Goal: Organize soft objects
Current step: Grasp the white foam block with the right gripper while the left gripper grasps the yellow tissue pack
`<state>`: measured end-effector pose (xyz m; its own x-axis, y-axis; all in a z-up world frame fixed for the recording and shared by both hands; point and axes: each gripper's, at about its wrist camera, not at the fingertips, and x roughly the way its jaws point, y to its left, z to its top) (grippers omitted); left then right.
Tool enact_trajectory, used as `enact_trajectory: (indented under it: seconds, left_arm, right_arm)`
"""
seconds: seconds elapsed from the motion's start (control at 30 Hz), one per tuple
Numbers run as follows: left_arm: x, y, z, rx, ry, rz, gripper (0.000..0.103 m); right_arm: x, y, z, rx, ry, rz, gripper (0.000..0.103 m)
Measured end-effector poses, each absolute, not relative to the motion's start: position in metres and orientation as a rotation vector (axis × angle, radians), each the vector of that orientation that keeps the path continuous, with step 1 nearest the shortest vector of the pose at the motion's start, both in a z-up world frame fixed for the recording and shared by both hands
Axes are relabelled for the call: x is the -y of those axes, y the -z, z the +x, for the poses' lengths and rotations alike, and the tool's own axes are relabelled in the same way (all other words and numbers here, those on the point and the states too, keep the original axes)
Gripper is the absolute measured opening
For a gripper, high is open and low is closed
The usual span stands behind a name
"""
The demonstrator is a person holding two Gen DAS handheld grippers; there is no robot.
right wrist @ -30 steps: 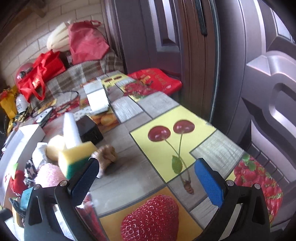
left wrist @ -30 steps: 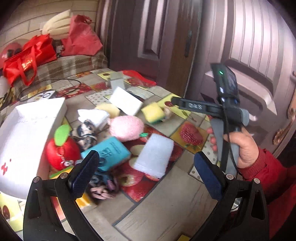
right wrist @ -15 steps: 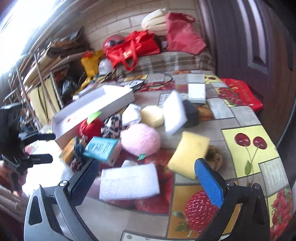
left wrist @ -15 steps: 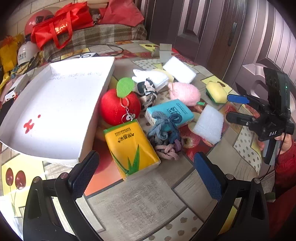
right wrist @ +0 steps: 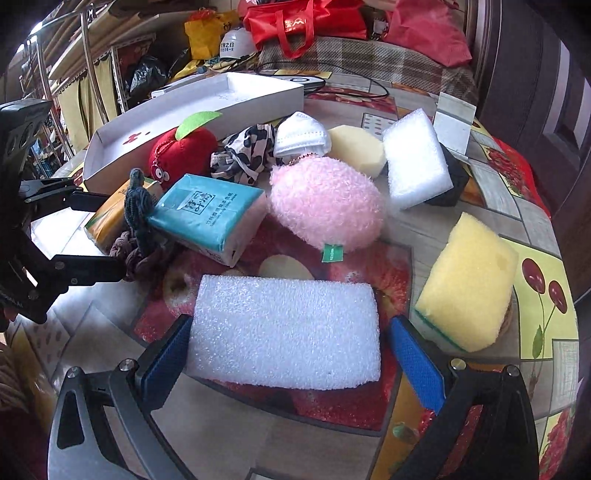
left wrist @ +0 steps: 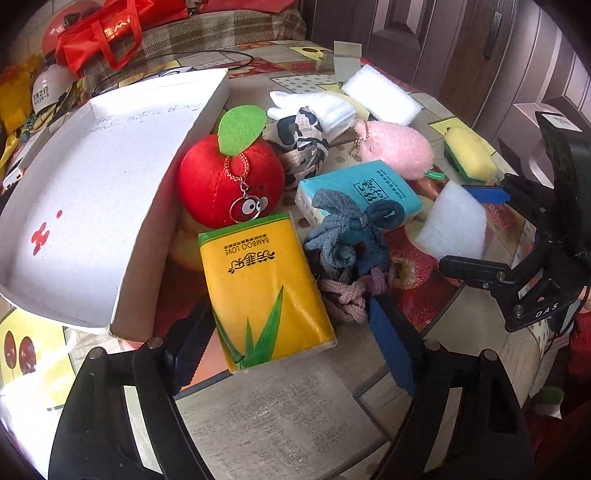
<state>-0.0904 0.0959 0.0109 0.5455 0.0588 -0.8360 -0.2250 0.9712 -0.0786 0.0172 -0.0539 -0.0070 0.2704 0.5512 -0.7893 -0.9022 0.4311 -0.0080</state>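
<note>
Right hand-held gripper astride foam block

At the top of the left wrist view a red shopping bag lies on a checked blanket. A black cable loops across the fruit-patterned tablecloth just below it. A white helmet sits at the upper left edge, beside a yellow bag. Dark brown door panels fill the upper right. In the right wrist view, metal shelving with yellow curtains stands at the upper left, and a small black box sits right of centre.
</note>
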Motion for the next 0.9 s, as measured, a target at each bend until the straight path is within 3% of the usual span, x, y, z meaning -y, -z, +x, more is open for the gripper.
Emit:
enact_trajectory:
  seconds: [0.07,0.13,0.63,0.9]
  left_arm:
    - [-0.098,-0.012,-0.094,-0.969,-0.165,-0.193,0.07]
    - [-0.102,-0.014,-0.098,-0.959,-0.154,-0.223,0.066]
    - [-0.12,-0.037,-0.141,-0.897,-0.117,-0.377,0.066]
    - [-0.111,-0.028,-0.128,-0.943,-0.214,-0.269,0.066]
  right_arm:
    - [0.056,0.006,0.016,-0.796,-1.041,-0.511,0.09]
    - [0.059,0.004,0.015,-0.794,-1.061,-0.495,0.09]
    - [0.062,0.002,0.021,-0.803,-1.045,-0.46,0.09]
    - [0.061,0.002,0.02,-0.801,-1.044,-0.468,0.09]
